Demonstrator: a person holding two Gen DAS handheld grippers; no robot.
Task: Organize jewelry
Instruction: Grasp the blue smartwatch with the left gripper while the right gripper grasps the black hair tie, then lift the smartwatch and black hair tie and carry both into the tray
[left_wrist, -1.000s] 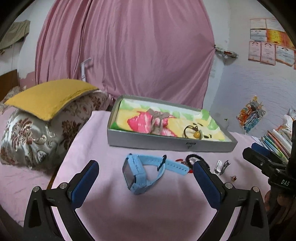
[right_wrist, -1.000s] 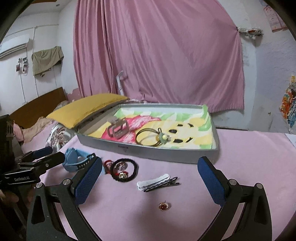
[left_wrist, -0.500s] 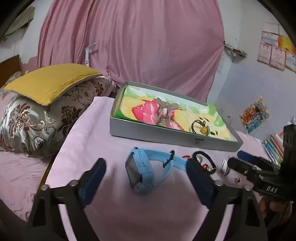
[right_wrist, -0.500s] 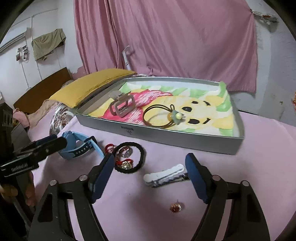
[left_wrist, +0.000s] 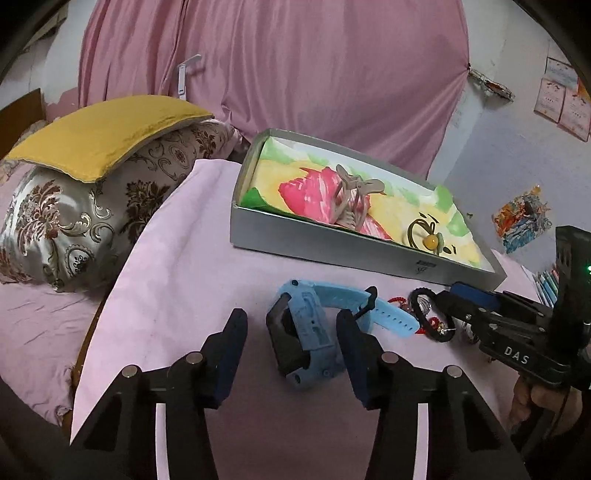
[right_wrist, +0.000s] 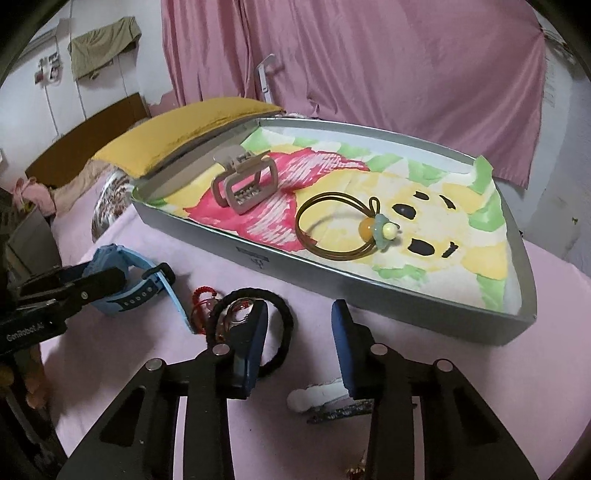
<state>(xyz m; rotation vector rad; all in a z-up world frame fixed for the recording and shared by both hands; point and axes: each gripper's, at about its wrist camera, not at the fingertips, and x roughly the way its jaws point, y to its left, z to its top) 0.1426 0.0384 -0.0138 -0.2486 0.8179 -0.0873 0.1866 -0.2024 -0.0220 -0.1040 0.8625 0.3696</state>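
A blue watch (left_wrist: 310, 325) lies on the pink cloth between the fingers of my left gripper (left_wrist: 291, 350). Its jaws are closing; a gap still shows at the left pad. My right gripper (right_wrist: 299, 343) hangs low over the cloth, jaws closing, with nothing pressed between the pads. Its left finger overlaps a black hair tie (right_wrist: 284, 332), and a white hair clip (right_wrist: 314, 397) lies just below its right finger. The grey tray (right_wrist: 332, 284) holds a beige claw clip (right_wrist: 243, 184) and a brown beaded hair tie (right_wrist: 332, 229).
A red cord bracelet (right_wrist: 201, 295) lies beside the black tie, and a small pendant (right_wrist: 354, 470) sits near the frame's bottom. Patterned pillows (left_wrist: 74, 214) under a yellow cushion (left_wrist: 103, 129) stand left. Pens (left_wrist: 550, 280) lie far right. A hand (left_wrist: 535, 398) holds the right gripper.
Both grippers came forward and down while their jaws narrowed. The left one now straddles the blue watch; the right one has come down over the black hair tie and white clip.
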